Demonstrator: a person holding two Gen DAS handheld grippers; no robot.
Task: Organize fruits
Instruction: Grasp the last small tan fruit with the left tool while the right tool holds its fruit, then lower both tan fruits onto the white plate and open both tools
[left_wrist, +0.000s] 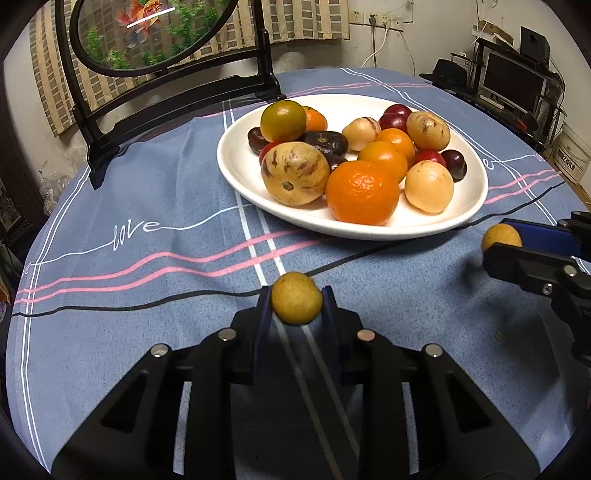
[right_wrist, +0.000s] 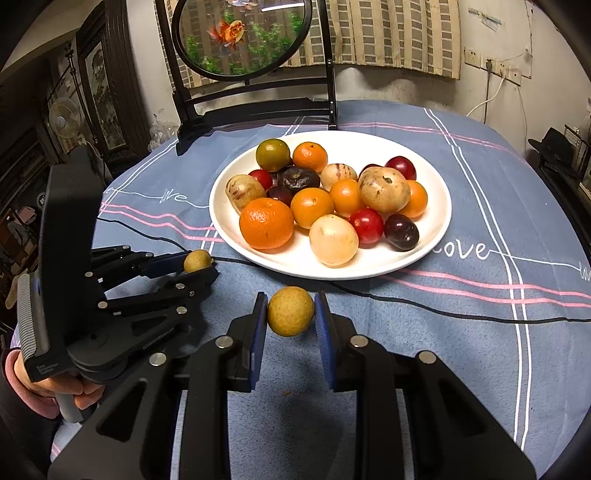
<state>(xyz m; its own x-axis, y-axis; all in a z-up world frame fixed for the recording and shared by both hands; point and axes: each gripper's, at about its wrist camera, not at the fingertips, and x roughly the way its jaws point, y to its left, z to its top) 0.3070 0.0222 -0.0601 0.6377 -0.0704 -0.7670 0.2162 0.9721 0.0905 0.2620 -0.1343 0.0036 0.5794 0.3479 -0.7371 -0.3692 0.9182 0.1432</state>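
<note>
Two small yellow-brown fruits are in my grip, one in each tool. Through the left wrist camera, my left gripper (left_wrist: 296, 301) is closed on the first small fruit (left_wrist: 296, 303), its blue pads pressed against both sides, and the fruit sits at the fingertips above the blue tablecloth (left_wrist: 147, 295). Beyond it lies the white plate (left_wrist: 236, 166), heaped with a big orange (left_wrist: 362, 192), smaller oranges, pale speckled fruits, dark plums and a green-orange citrus (left_wrist: 283, 120) at the back. A thin black cable (left_wrist: 184, 297) crosses the cloth between my fingertips and the plate. At the right edge my right gripper (left_wrist: 500, 243) comes in from the side, clamped on the second small fruit (left_wrist: 500, 237), near the plate's front rim. A black stand with a round goldfish picture (left_wrist: 147, 33) stands behind the plate on the left

Through the right wrist camera, my right gripper (right_wrist: 290, 312) is closed on its small fruit (right_wrist: 290, 311), both pads touching it, held clear over the cloth just in front of the plate (right_wrist: 439, 229). To the left my left gripper (right_wrist: 199, 264) points toward the plate's near-left rim with the first fruit (right_wrist: 197, 260) pinched at its tip, just beside the rim and not touching it. My left hand (right_wrist: 74, 391), in a pink sleeve, wraps the handle at the lower left
</note>
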